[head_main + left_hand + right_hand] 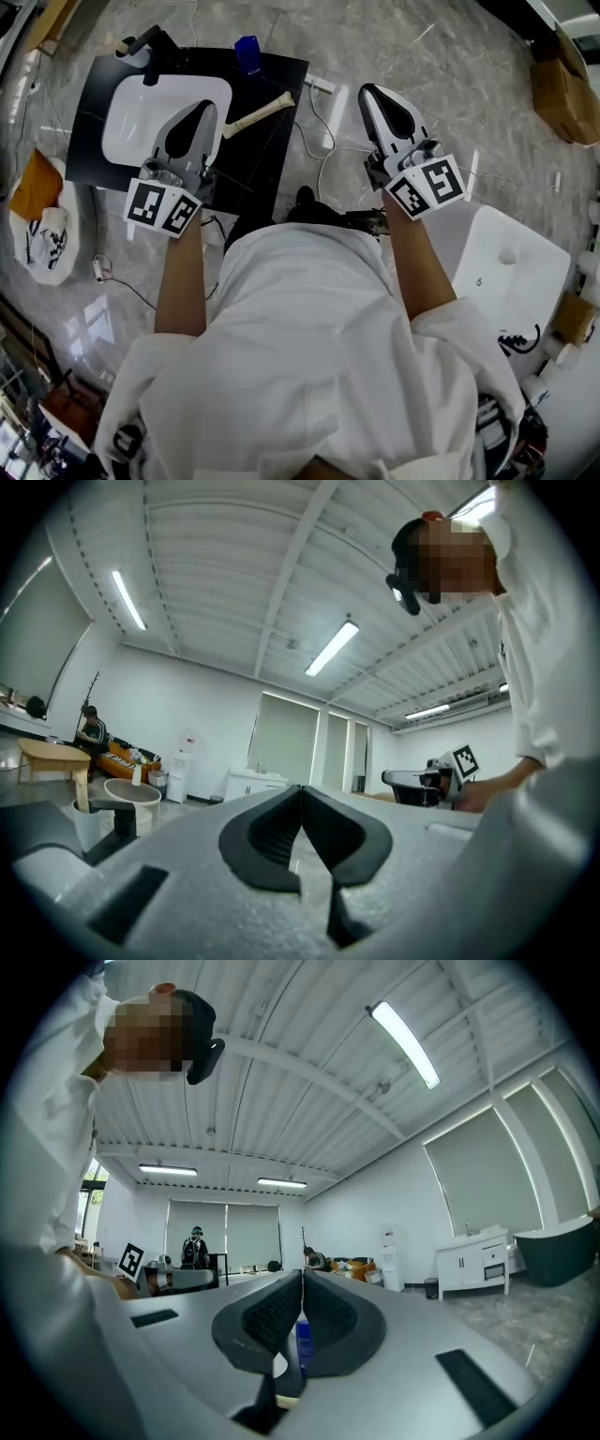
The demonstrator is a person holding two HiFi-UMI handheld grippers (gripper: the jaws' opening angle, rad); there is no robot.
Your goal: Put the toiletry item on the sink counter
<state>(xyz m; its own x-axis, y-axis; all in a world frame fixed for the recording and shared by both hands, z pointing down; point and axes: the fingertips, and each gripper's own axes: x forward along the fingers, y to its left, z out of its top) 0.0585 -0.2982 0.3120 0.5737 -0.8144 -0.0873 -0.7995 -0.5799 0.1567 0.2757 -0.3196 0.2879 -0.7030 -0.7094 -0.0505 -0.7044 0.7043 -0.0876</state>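
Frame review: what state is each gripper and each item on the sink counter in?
left gripper: shut, empty, above the basin's right edge.
right gripper: shut, empty, over the floor right of the sink counter.
cream stick-shaped item: lying flat on the sink counter, untouched.
blue container: seemingly upright at the sink counter's far edge.

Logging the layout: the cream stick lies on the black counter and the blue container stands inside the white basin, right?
No. The head view shows the blue container on the black counter, outside the white basin. The cream stick does lie on the counter.
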